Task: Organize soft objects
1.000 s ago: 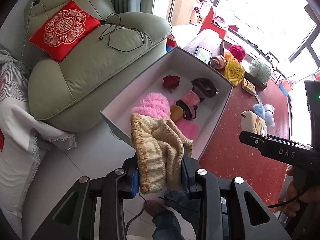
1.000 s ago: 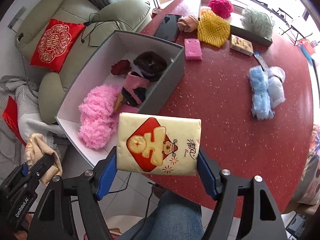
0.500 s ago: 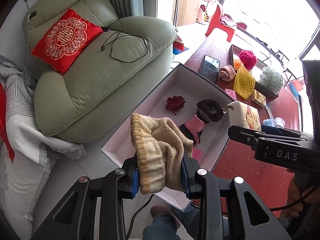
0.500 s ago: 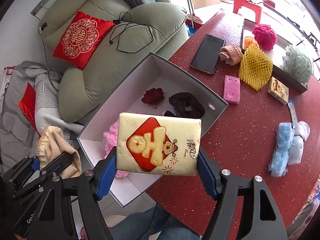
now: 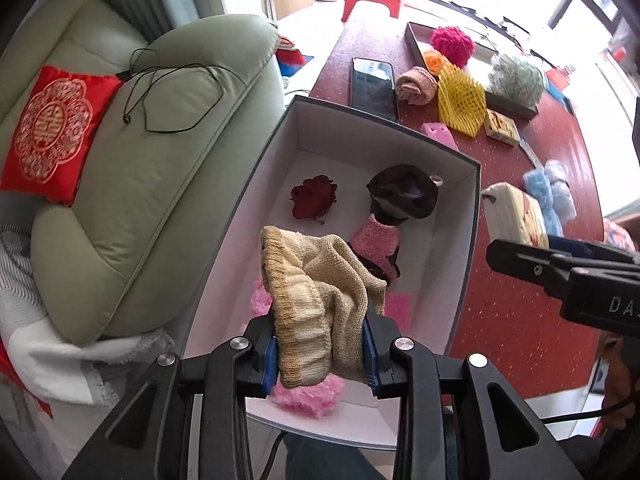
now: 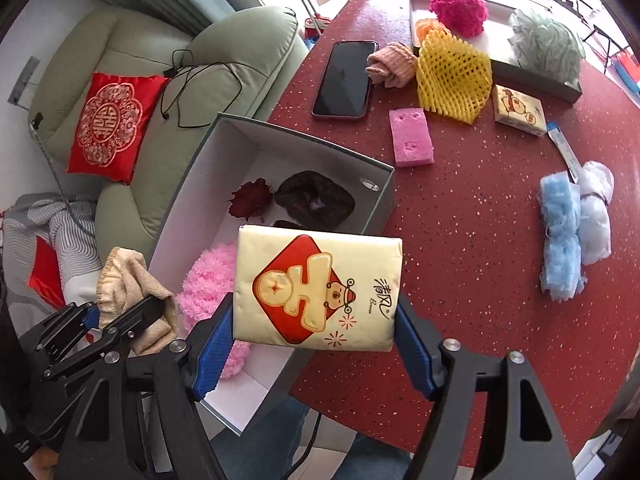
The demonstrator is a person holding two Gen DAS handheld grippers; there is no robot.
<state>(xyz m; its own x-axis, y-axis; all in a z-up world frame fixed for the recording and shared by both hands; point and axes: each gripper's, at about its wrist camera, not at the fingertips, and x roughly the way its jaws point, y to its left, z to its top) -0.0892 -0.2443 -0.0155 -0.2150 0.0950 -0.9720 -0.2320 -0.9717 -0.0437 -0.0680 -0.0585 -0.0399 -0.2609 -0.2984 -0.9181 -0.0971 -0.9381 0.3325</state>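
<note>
My left gripper (image 5: pixel 322 356) is shut on a beige knitted cloth (image 5: pixel 316 292) and hangs over the near end of the open grey box (image 5: pixel 472 216). Inside the box lie a dark red flower (image 5: pixel 314 201), a brown scrunchie (image 5: pixel 402 196), a pink sock (image 5: pixel 378 240) and pink fluffy yarn (image 5: pixel 308 394). My right gripper (image 6: pixel 314 344) is shut on a yellow tissue pack (image 6: pixel 318 292) above the box's right wall. In the right wrist view the left gripper (image 6: pixel 116 320) with the knitted cloth (image 6: pixel 132 288) sits at lower left, and the fluffy yarn (image 6: pixel 204 284) shows beside the pack.
On the red table (image 6: pixel 460 220) lie a phone (image 6: pixel 344 80), pink sponge (image 6: pixel 411 143), rolled peach cloth (image 6: pixel 392 65), yellow foam net (image 6: pixel 454 74), small tissue pack (image 6: pixel 519 115) and blue and white fluffy cloths (image 6: pixel 572 236). A green sofa (image 5: pixel 132 184) with a red cushion (image 5: pixel 52 132) stands left.
Both grippers have moved over the box with their loads. The knitted cloth now hangs above the box's near end, and the tissue pack sits over its right wall.
</note>
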